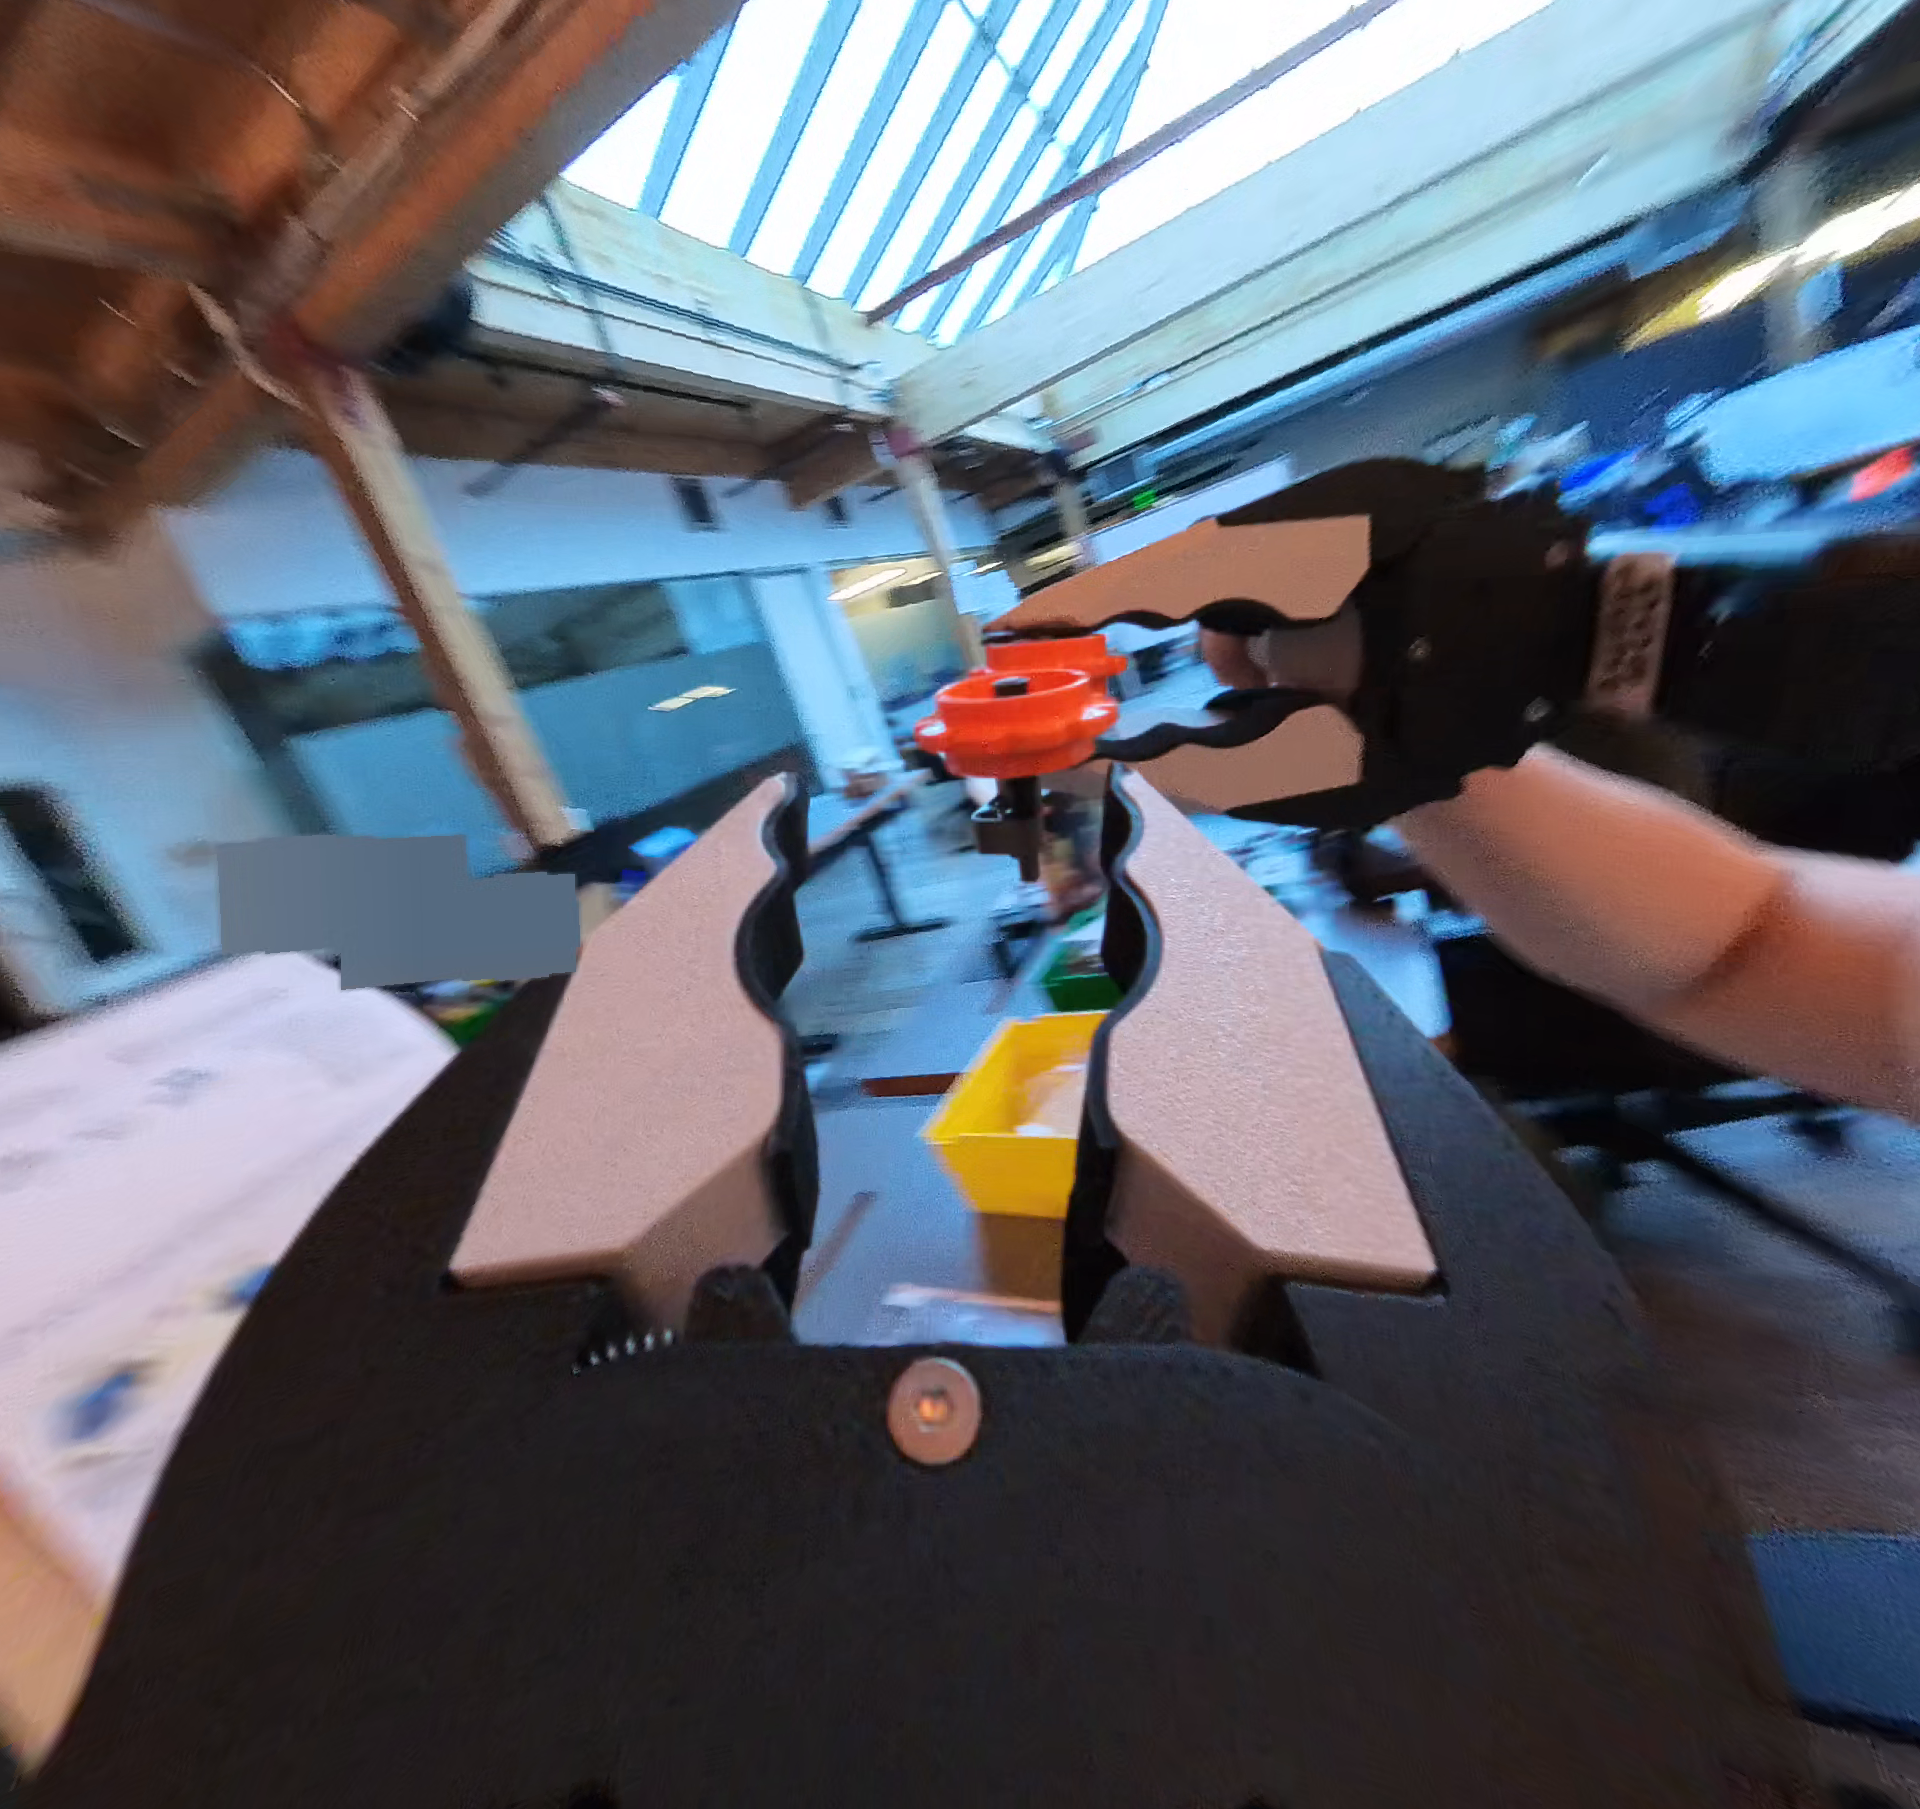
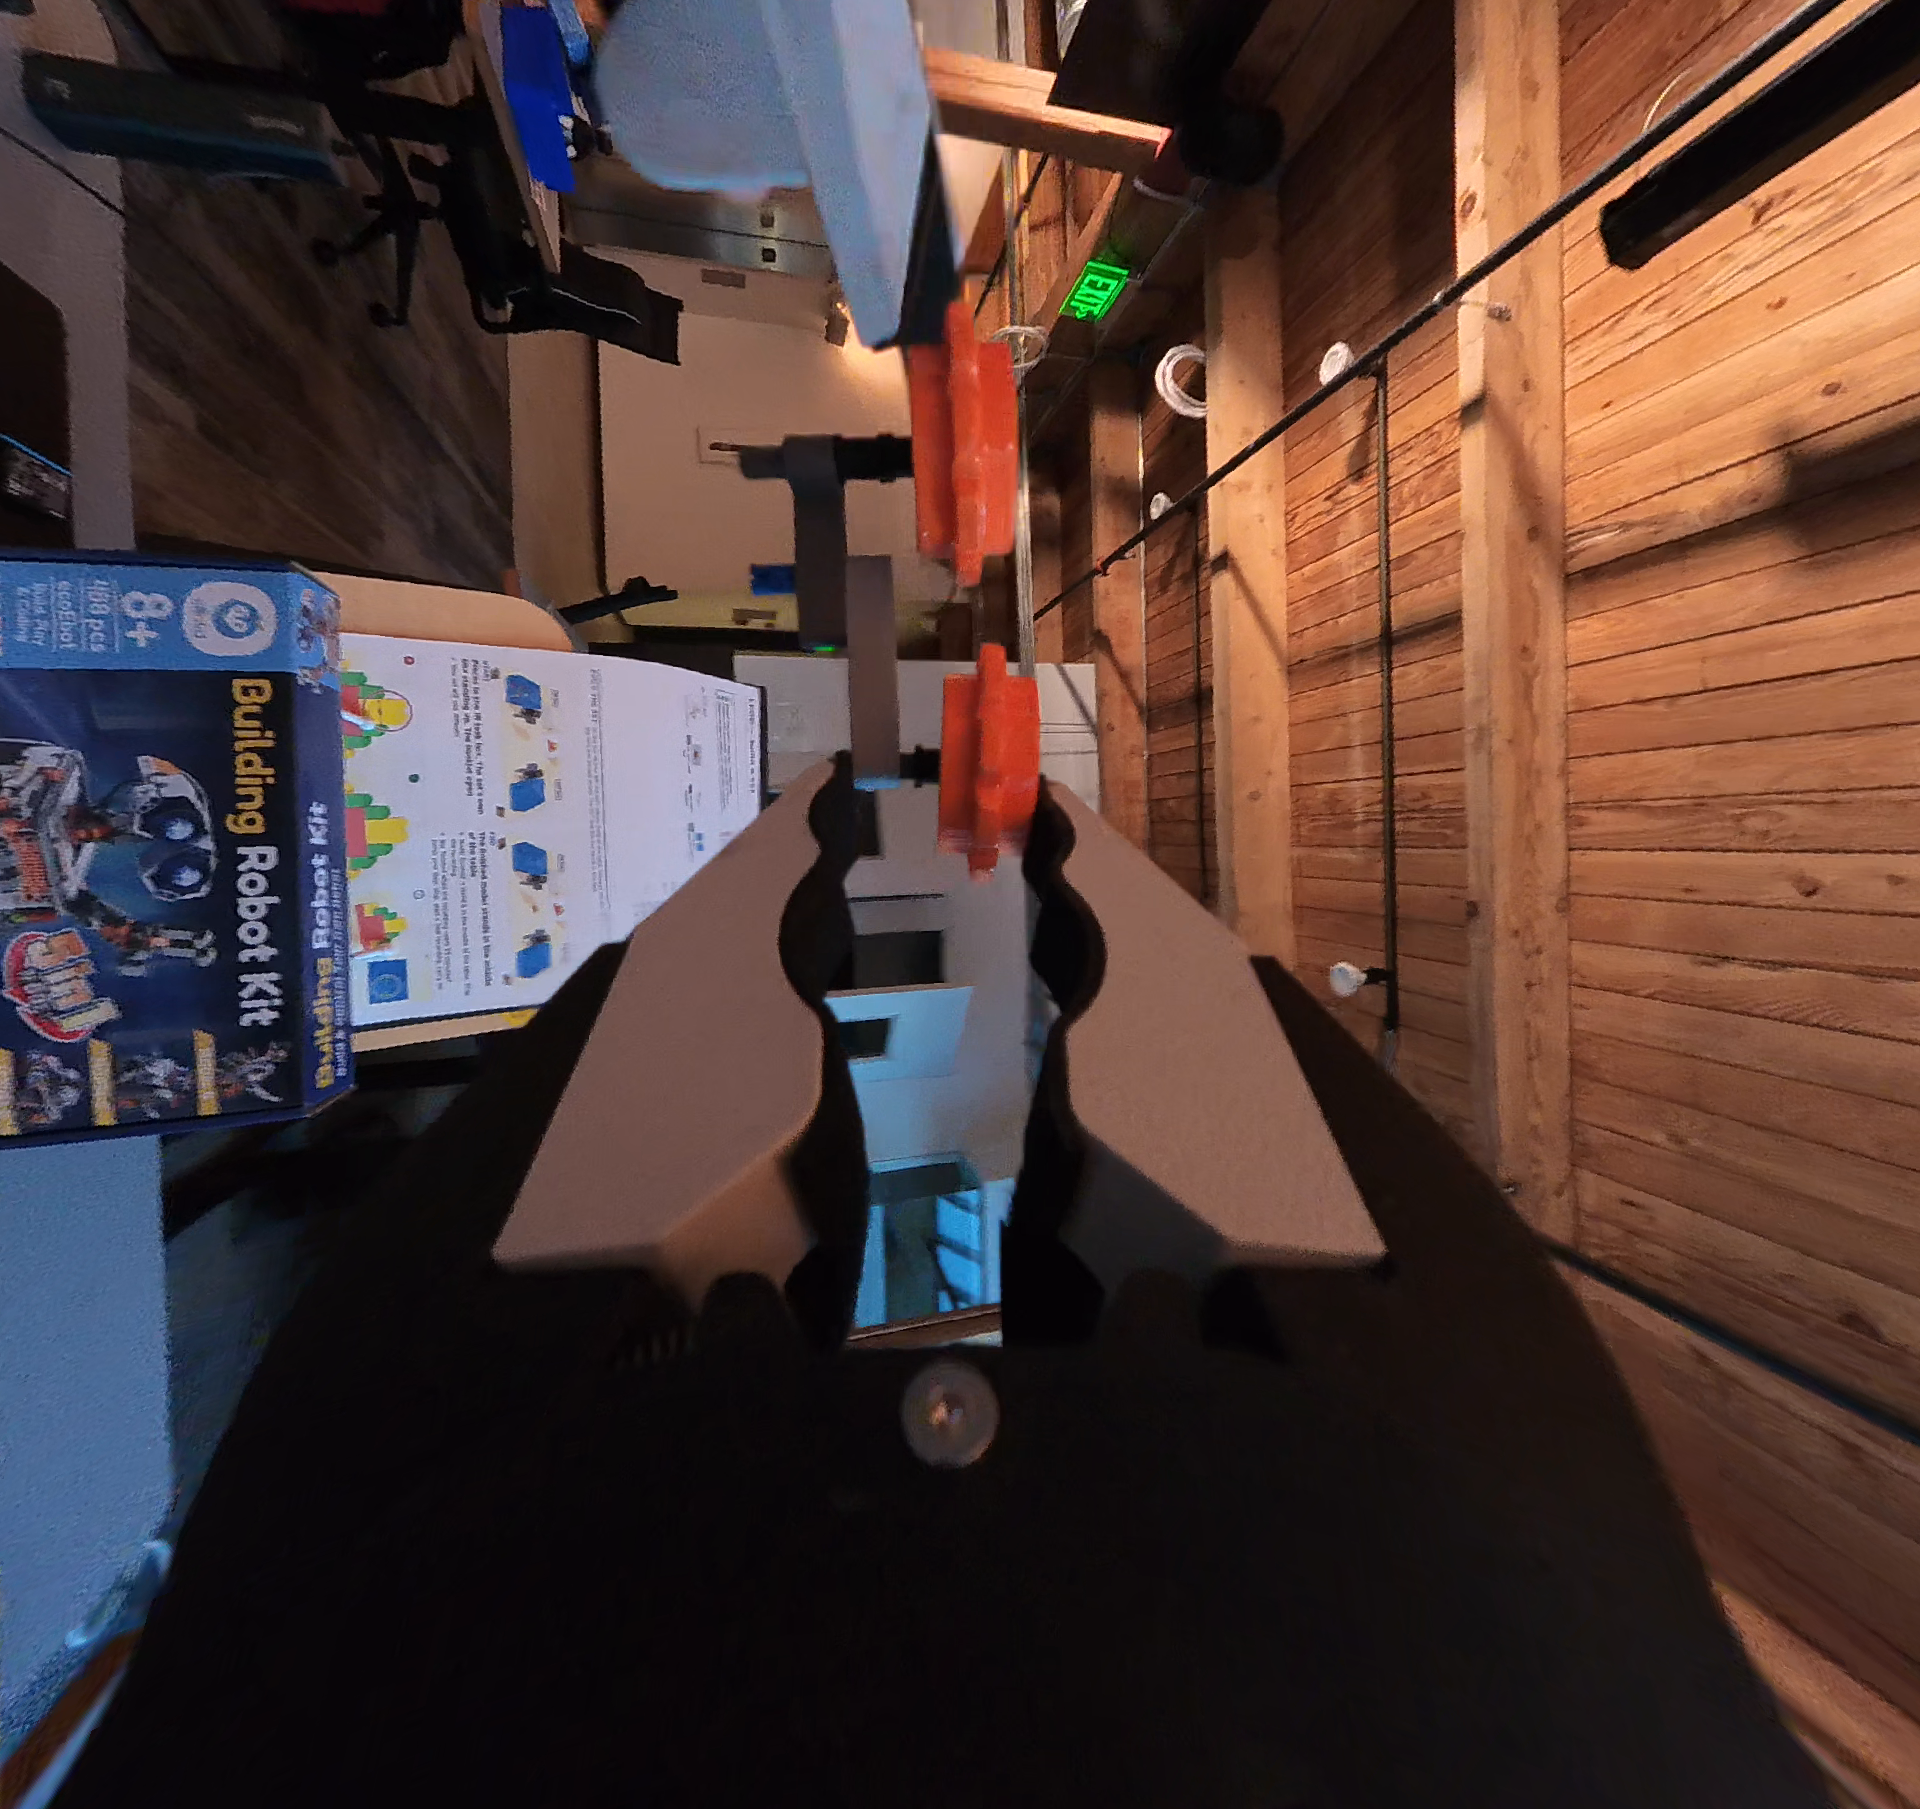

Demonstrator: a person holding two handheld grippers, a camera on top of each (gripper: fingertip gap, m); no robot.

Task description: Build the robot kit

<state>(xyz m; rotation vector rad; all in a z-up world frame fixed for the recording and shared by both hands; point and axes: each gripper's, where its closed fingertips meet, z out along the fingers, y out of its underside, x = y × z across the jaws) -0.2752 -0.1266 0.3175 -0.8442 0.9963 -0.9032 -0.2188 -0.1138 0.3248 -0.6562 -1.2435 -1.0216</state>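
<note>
We see the left gripper (image 1: 956,814) parted and empty, just below the wheel assembly (image 1: 1013,720). The right gripper (image 2: 935,803) pinches it by one orange wheel (image 2: 987,757); its dark axle (image 2: 871,679) runs crosswise to the right fingers.
</note>
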